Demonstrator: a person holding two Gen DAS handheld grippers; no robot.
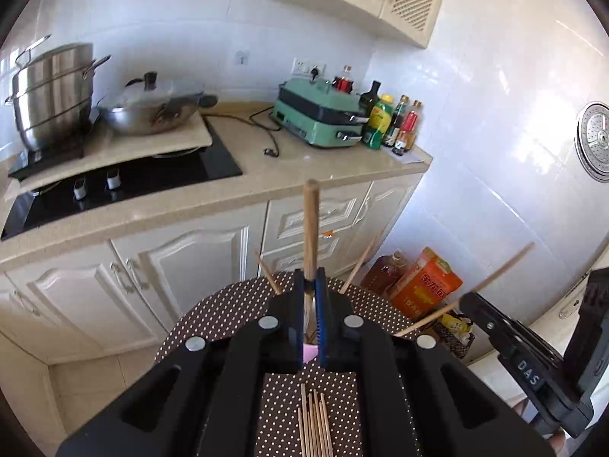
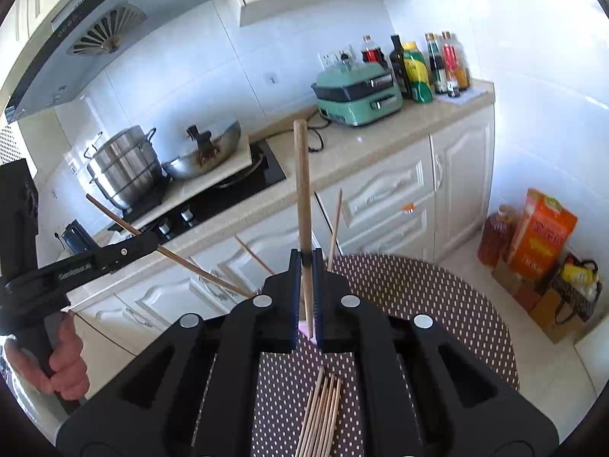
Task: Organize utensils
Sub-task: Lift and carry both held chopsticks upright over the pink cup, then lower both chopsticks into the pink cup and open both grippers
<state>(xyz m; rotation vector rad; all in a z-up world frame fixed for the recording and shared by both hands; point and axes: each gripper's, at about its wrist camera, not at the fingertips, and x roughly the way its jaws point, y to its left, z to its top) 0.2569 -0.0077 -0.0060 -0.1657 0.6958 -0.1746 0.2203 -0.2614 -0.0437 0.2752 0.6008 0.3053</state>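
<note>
In the left wrist view my left gripper (image 1: pixel 311 276) is shut on a wooden chopstick (image 1: pixel 311 224) that points up and away. The right gripper (image 1: pixel 462 299) shows at the right edge, clamped on a thin stick (image 1: pixel 506 264). In the right wrist view my right gripper (image 2: pixel 306 257) is shut on its own wooden chopstick (image 2: pixel 303 182), and the left gripper (image 2: pixel 154 242), held by a hand (image 2: pixel 66 358), grips a slanted stick (image 2: pixel 114 215). Under both grippers a bundle of chopsticks (image 1: pixel 316 422) (image 2: pixel 323 411) lies on the brown dotted table (image 1: pixel 228 304) (image 2: pixel 418 289). Something pink (image 1: pixel 310 352) is mostly hidden behind the fingers.
Two more sticks (image 1: pixel 268 272) (image 1: pixel 359 264) poke up from behind the left gripper. Beyond the table runs a counter (image 1: pixel 304 175) with a hob, a steel steamer pot (image 1: pixel 53 87), a wok (image 1: pixel 152 108), a green grill (image 1: pixel 319 118) and bottles (image 1: pixel 396 122). Bags and an orange box (image 2: pixel 540 232) stand on the floor.
</note>
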